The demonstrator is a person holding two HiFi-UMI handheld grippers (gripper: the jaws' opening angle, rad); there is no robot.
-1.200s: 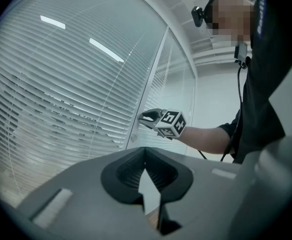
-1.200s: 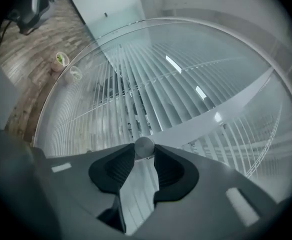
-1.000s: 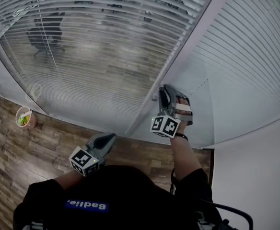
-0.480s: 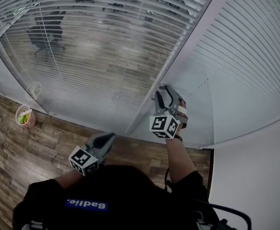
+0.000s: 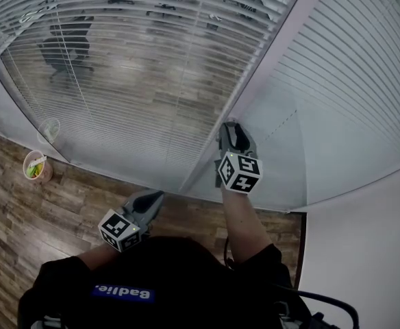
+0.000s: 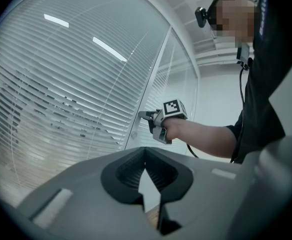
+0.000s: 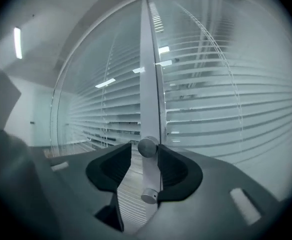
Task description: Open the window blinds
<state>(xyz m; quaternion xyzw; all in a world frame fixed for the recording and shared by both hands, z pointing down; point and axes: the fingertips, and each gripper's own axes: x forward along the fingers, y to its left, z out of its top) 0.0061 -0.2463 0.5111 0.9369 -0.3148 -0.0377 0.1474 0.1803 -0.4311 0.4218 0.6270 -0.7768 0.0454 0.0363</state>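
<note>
Slatted blinds (image 5: pixel 138 81) hang behind glass on both sides of a pale upright frame post (image 5: pixel 268 67). My right gripper (image 5: pixel 229 130) points level at that post. In the right gripper view its jaws (image 7: pixel 145 151) stand either side of a small round metal knob (image 7: pixel 147 147) on the post (image 7: pixel 148 84), with a thin gap on the left. A second knob (image 7: pixel 150 196) sits lower. The left gripper view shows the right gripper (image 6: pixel 145 115) against the post. My left gripper (image 5: pixel 152 197) hangs back near my body, shut and empty (image 6: pixel 146 154).
A paper cup (image 5: pixel 37 168) stands on the wood floor at the foot of the glass on the left. An office chair (image 5: pixel 66 46) shows beyond the blinds. A white wall (image 5: pixel 364 266) closes the right side.
My right gripper has rolled about its own axis at the post, so its marker cube now faces up and the hand sits beneath. The left gripper has not moved.
</note>
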